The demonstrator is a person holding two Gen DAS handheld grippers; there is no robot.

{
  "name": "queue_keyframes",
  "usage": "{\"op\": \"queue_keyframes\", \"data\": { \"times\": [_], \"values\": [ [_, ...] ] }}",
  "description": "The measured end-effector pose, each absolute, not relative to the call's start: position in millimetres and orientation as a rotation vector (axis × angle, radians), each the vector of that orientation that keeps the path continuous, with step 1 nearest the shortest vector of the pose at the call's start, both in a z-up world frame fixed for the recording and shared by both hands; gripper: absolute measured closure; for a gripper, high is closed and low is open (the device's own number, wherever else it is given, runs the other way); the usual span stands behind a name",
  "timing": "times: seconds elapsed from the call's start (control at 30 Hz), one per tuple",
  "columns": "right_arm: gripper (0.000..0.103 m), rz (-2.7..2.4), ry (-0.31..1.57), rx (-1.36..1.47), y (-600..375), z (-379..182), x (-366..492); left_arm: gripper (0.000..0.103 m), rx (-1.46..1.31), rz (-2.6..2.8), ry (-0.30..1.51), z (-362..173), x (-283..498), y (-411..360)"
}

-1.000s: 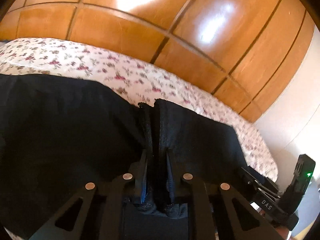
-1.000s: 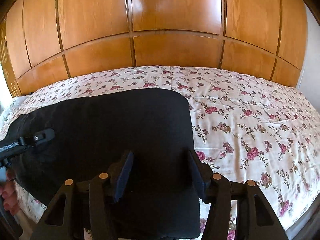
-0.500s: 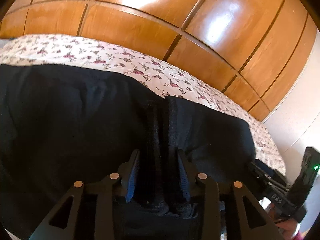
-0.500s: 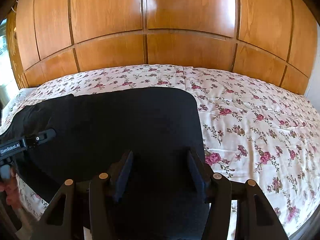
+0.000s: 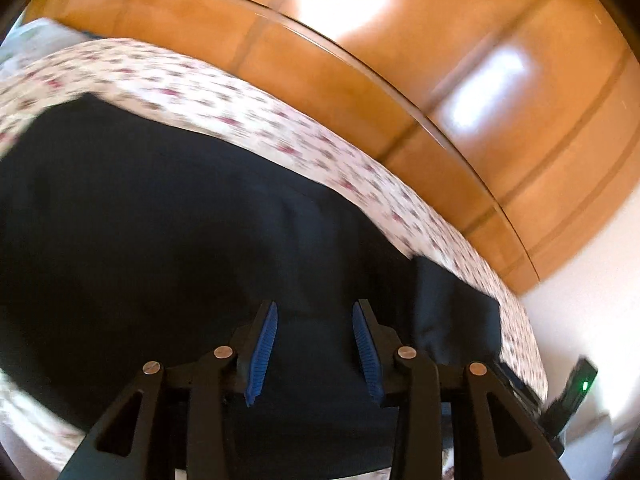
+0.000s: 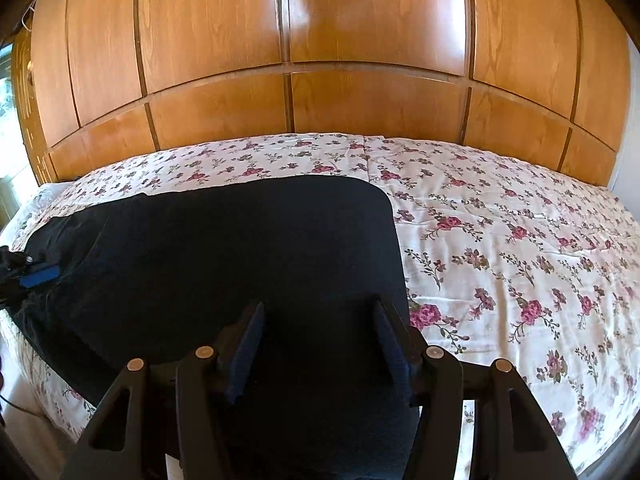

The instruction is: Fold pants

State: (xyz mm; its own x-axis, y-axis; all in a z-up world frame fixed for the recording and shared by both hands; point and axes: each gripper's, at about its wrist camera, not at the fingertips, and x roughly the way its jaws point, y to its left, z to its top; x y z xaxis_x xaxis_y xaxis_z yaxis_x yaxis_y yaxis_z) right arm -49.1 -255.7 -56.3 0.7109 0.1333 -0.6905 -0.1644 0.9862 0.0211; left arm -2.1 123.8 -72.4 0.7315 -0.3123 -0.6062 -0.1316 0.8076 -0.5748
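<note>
A wood wall (image 6: 360, 40) stands behind the flowery bed (image 6: 520, 240), where black pants (image 6: 240, 260) lie flat under the left gripper (image 5: 314, 340) and right gripper (image 6: 320, 340), both open, holding nothing.

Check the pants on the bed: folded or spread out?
Folded, at least once. The black pants lie flat on the floral bedspread as one broad slab with a straight right edge and rounded corner; no separate legs show.
</note>
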Motion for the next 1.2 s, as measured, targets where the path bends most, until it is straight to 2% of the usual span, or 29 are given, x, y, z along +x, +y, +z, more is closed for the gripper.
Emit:
{"op": "queue_keyframes", "data": {
  "times": [0.17,0.3,0.37,0.57,0.77,1.2],
  "values": [
    [0.044,0.167,0.761,-0.046,-256.2,-56.5,-49.0,0.057,-0.680,0.056,0.696,-72.7,-24.4,173.7],
    [0.044,0.168,0.760,-0.044,-257.1,-56.7,-49.2,0.045,-0.730,0.216,0.634,-72.9,-47.1,209.5],
    [0.044,0.167,0.759,-0.045,-257.2,-56.8,-49.3,0.042,-0.783,0.299,0.596,-74.8,-61.2,225.3],
    [0.044,0.168,0.756,-0.048,-257.4,-57.2,-49.4,0.042,-0.888,0.431,0.523,-79.3,-98.3,253.8],
    [0.044,0.168,0.756,-0.048,-257.5,-57.1,-49.5,0.042,-0.902,0.500,0.465,-77.5,-116.3,251.3],
    [0.042,0.167,0.754,-0.053,-254.9,-56.7,-49.2,0.044,-1.003,0.431,0.565,-106.6,-111.3,252.9]
  ]
}}
